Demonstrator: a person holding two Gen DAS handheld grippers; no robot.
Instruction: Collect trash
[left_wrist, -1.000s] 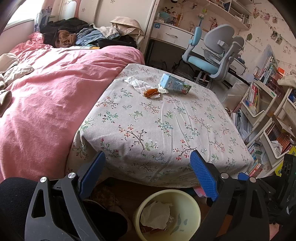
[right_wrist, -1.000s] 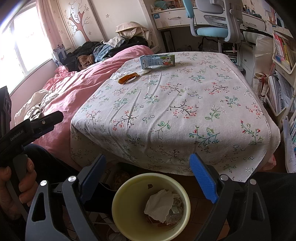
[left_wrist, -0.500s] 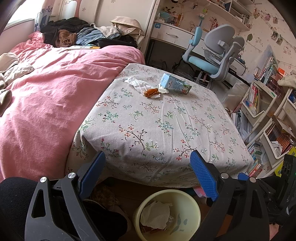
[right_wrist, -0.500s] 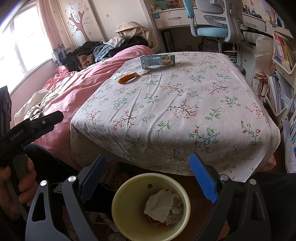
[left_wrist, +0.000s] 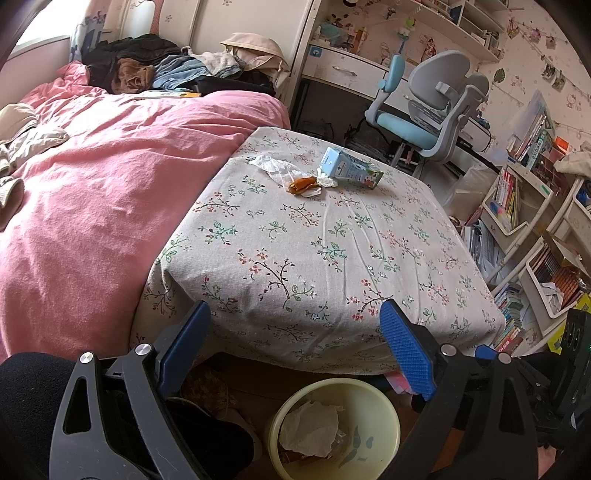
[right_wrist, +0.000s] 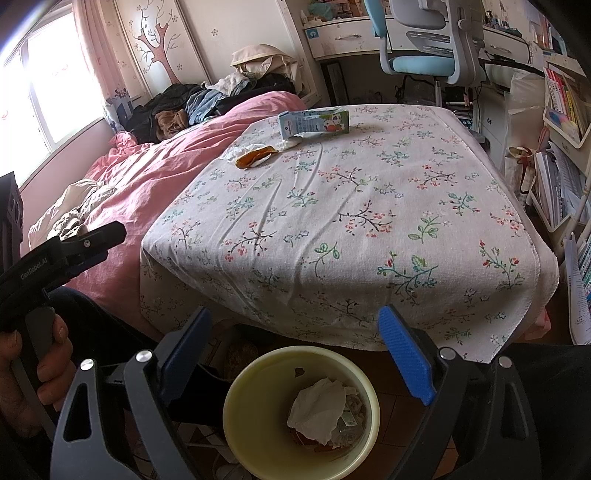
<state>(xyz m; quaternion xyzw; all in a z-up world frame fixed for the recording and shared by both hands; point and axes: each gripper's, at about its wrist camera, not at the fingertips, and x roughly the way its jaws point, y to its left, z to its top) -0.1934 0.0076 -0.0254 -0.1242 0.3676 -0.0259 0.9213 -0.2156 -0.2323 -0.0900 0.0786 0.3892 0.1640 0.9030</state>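
Note:
A floral-cloth table (left_wrist: 314, 258) (right_wrist: 351, 221) carries trash at its far side: a blue milk carton (left_wrist: 349, 171) (right_wrist: 314, 123) lying flat, an orange wrapper (left_wrist: 303, 184) (right_wrist: 255, 155), a crumpled white tissue (left_wrist: 275, 168) (right_wrist: 231, 152). A pale yellow bin (left_wrist: 384, 424) (right_wrist: 251, 406) with crumpled paper (left_wrist: 310, 428) (right_wrist: 319, 410) stands on the floor below the near edge. My left gripper (left_wrist: 295, 350) is open and empty at the near edge. My right gripper (right_wrist: 295, 350) is open and empty above the bin. The left gripper's body also shows in the right wrist view (right_wrist: 55, 258).
A bed with a pink duvet (left_wrist: 92, 184) and piled clothes (left_wrist: 166, 70) adjoins the table's left. A blue-grey desk chair (left_wrist: 424, 110) and desk stand behind. White shelves with books (left_wrist: 517, 206) line the right side.

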